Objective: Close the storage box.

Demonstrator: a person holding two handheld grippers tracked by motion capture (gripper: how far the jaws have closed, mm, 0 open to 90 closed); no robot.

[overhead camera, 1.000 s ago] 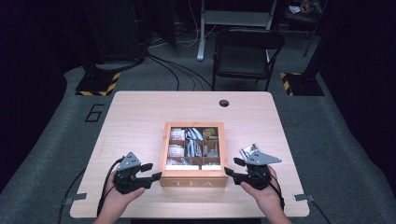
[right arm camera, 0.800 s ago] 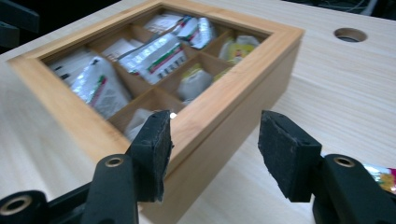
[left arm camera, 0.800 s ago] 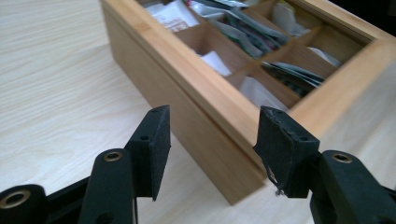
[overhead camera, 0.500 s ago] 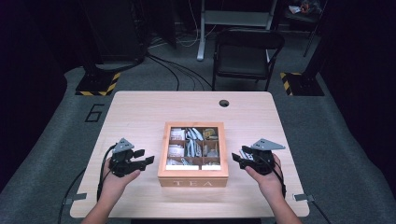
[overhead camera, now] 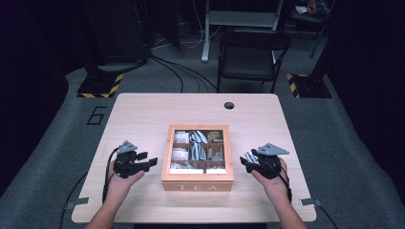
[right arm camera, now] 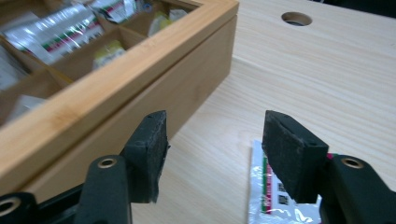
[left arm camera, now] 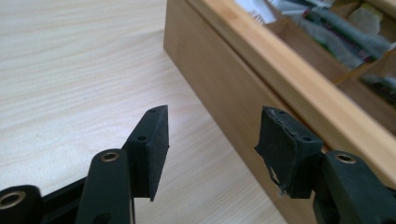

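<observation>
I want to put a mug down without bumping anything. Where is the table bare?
The wide strip of table between the tea box and the far edge is bare, save the cable hole. It is crowded beside the box: left gripper one side, right gripper and a sachet the other.

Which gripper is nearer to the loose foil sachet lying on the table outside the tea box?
Right. The right gripper hangs just over the sachet, right of the tea box; the left gripper is across the box.
</observation>
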